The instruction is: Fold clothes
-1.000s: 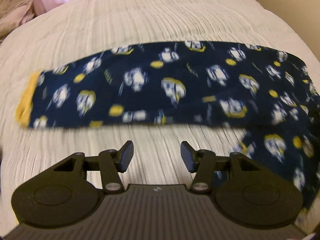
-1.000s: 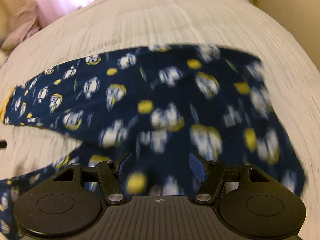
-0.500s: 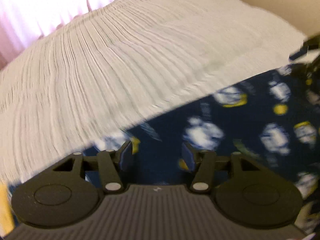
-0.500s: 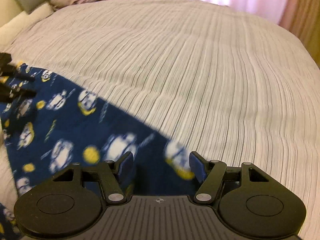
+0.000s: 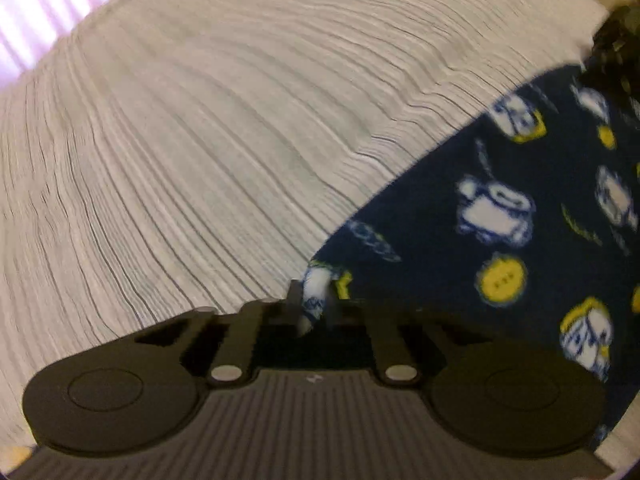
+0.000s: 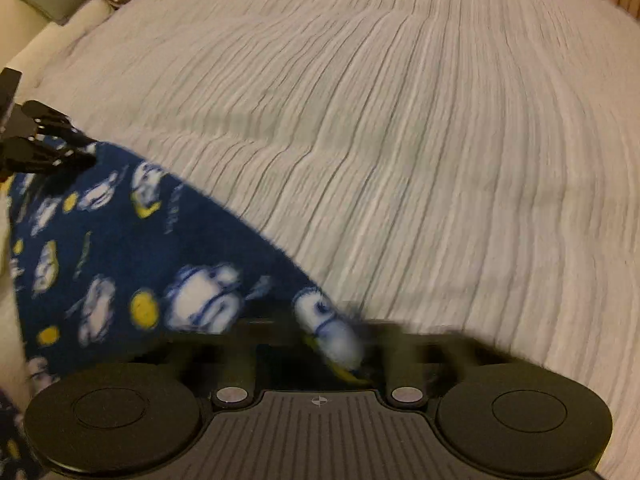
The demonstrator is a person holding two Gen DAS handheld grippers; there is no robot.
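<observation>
Both grippers (image 5: 316, 312) newly clamped on pajamas (image 6: 132, 248)

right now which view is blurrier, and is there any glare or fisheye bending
Right wrist view: blurrier, the right gripper and the fleece pants it pinches are smeared. Left wrist view: milder blur, the left gripper reads sharper; curtains top left blow out pinkish white. Both views: the bedspread ribs bow outward from fisheye distortion.
</observation>
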